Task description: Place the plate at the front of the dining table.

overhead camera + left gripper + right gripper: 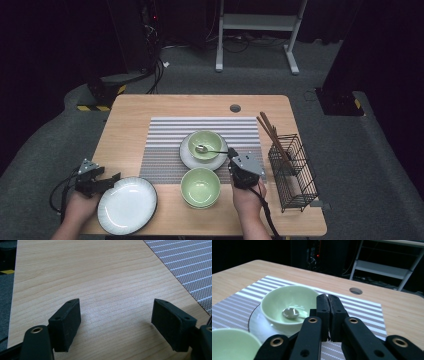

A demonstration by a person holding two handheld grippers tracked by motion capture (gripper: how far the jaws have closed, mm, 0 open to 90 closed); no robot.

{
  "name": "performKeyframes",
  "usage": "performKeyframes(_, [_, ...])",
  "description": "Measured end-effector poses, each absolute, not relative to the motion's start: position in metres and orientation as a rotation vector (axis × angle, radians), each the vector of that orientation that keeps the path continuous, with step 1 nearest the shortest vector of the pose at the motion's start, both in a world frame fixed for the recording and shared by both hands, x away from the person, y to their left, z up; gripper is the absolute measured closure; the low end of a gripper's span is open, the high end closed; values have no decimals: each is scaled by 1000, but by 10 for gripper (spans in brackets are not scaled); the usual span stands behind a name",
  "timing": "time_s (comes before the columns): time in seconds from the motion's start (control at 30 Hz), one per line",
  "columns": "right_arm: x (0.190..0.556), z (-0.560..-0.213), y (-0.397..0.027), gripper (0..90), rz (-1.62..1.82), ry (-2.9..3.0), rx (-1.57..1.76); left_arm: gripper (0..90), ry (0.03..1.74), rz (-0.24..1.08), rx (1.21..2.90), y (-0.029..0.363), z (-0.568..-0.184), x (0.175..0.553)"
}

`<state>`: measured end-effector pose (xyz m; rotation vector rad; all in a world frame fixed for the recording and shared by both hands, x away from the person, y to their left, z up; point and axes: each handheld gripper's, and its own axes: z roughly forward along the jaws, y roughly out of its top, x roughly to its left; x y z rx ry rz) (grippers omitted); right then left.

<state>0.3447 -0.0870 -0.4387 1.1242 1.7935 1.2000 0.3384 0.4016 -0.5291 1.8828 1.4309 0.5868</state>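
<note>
Got a small metal spoon (202, 148) lying in the far pale green ceramic bowl (212, 137), handle pointing right, with that bowl sitting on a round white saucer (186, 156) mid-way along the grey striped placemat (165, 145). Right gripper (231, 155) parked at the handle's end, jaws pressed together. Looks like a pinch on the handle tip, though the tip itself hides behind the jaws in the right gripper view.

Biggest worry: a thin, slick handle held by its very end. Could easily pivot or slip out on the lift and clatter back into the bowl. Dragging sideways instead of lifting could also tip the bowl or skid it on the saucer.

Second pale green bowl (200, 186) just near of the saucer, right beside the hand, so easy to clip with a low swing.

Left gripper (116, 320) with jaws wide open and nothing between them, low over the wooden table (130, 115) by the white ribbed plate (127, 205) at near left. No help steadying anything from over there.
</note>
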Motion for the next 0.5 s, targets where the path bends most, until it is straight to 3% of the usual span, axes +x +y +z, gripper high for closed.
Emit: performKeyframes(0.5, [365,-463,-81,877,1131,1846,1168,238,1431,587,1881,402,-529,338])
